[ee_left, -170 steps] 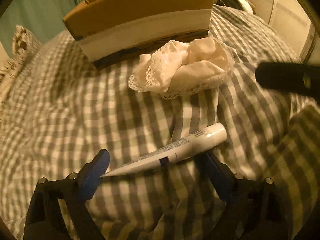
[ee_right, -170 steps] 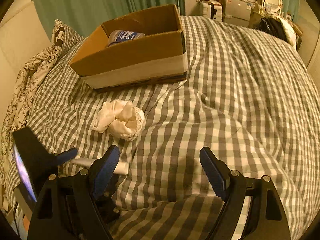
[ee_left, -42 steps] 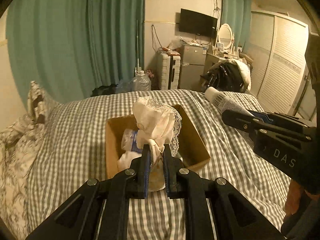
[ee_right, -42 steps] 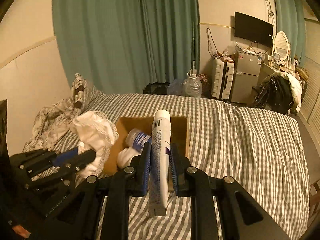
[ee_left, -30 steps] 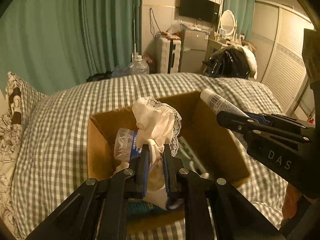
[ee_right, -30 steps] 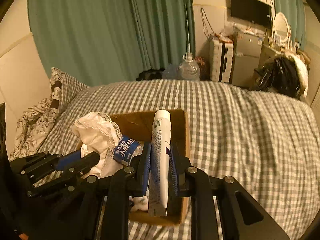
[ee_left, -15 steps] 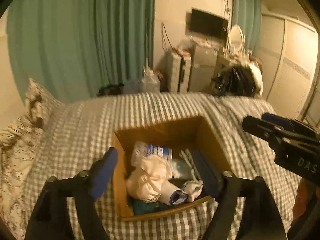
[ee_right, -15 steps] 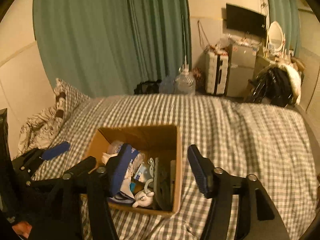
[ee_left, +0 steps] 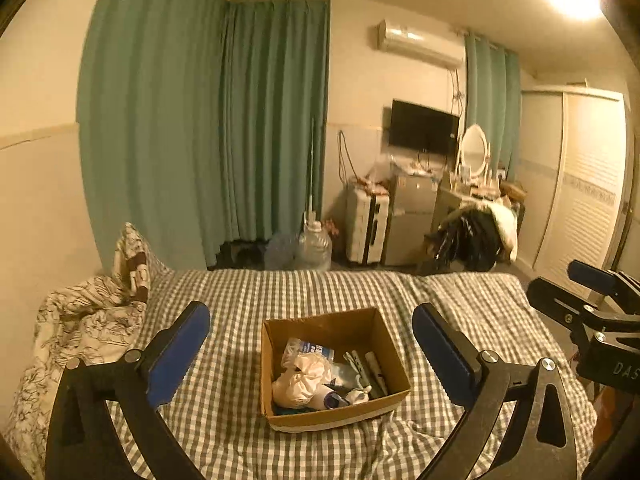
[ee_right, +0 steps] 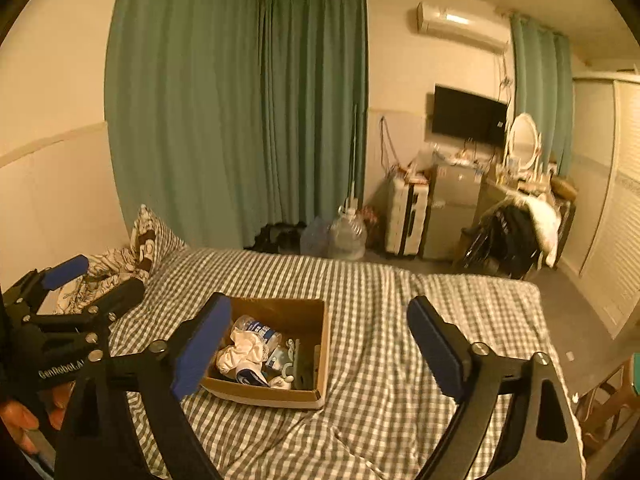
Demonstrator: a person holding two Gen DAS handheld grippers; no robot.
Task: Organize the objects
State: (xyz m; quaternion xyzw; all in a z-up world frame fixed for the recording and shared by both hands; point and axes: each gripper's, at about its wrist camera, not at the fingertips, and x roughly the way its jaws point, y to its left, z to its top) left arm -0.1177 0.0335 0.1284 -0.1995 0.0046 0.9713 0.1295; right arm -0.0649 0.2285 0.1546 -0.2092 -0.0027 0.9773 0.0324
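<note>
The left gripper (ee_left: 310, 354) is held up high over the bed (ee_left: 248, 296). Its two fingers (ee_left: 176, 354) with blue pads are spread wide apart and hold nothing. The right gripper (ee_right: 316, 350) is held up the same way, beside the left one. Its fingers (ee_right: 202, 350) are wide apart too, with nothing between them. In the right wrist view, a bit of the person's hand (ee_right: 24, 416) shows low at the left edge, behind the left gripper.

The cardboard box (ee_left: 344, 408) sits on the bed, below and in front of both grippers. Its top is open. Inside it lie a crumpled white cloth (ee_left: 298, 382) with a lacy edge, a clear plastic bottle (ee_left: 308, 350) with a blue label, a white tube (ee_left: 322, 398), and some thin dark things by the right wall that are too small to name.

The bed has a soft cover with gray and white checks, and it is a little wrinkled near the box. A flowery blanket (ee_left: 76, 324) is bunched up at the left side. Long green curtains (ee_left: 208, 128) hang behind the bed. Farther back there are a flat black TV (ee_left: 424, 128) on the wall, a round mirror (ee_left: 474, 150), a white suitcase (ee_left: 366, 226) and a big clear water jug (ee_left: 314, 246) on the floor.
</note>
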